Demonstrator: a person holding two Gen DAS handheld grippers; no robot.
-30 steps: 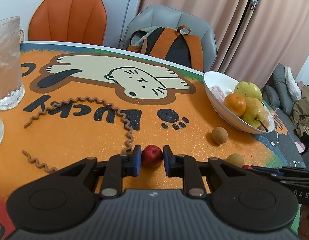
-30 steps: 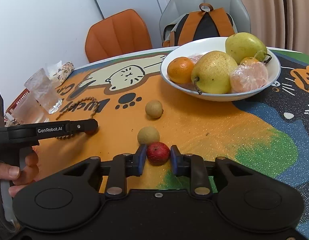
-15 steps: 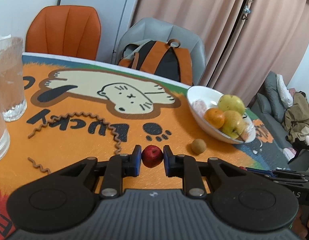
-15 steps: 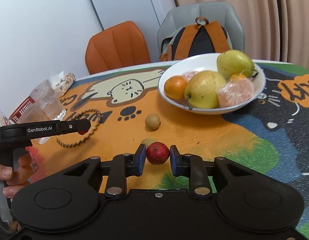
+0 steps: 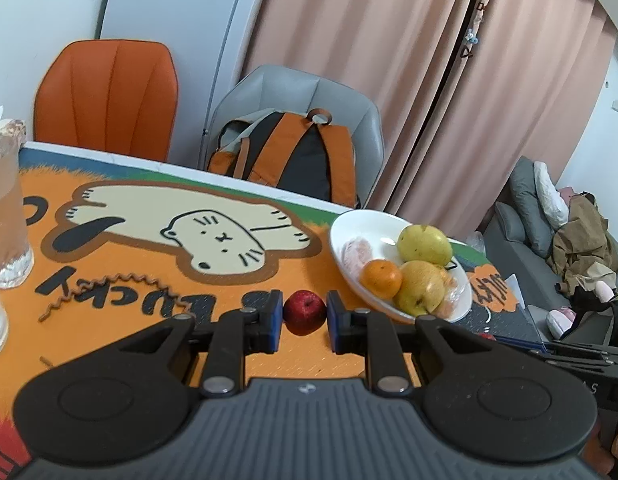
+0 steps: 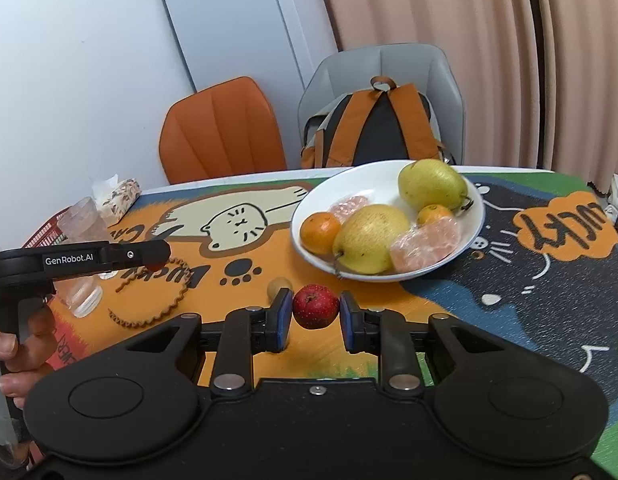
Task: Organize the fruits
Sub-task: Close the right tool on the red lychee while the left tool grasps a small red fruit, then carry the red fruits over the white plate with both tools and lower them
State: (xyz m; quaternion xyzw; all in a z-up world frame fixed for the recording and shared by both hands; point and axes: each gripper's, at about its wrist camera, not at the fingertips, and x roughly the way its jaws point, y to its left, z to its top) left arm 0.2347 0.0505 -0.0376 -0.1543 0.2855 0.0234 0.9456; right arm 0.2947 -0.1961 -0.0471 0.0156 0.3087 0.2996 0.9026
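With both claws, left (image 5: pixel 305 322) and right (image 6: pixel 315 316), clamped on small red fruits (image 5: pixel 305 312) (image 6: pixel 316 306), I'd carry each over the white bowl's (image 6: pixel 373 178) rim, then release low into bare spots.

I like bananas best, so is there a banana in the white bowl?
No, the right wrist view shows the white bowl holding only pears, oranges and wrapped peeled fruit.

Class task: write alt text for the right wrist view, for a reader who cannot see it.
The right hand-held gripper holds a small red fruit above the table mat, near a white bowl of pears and oranges.
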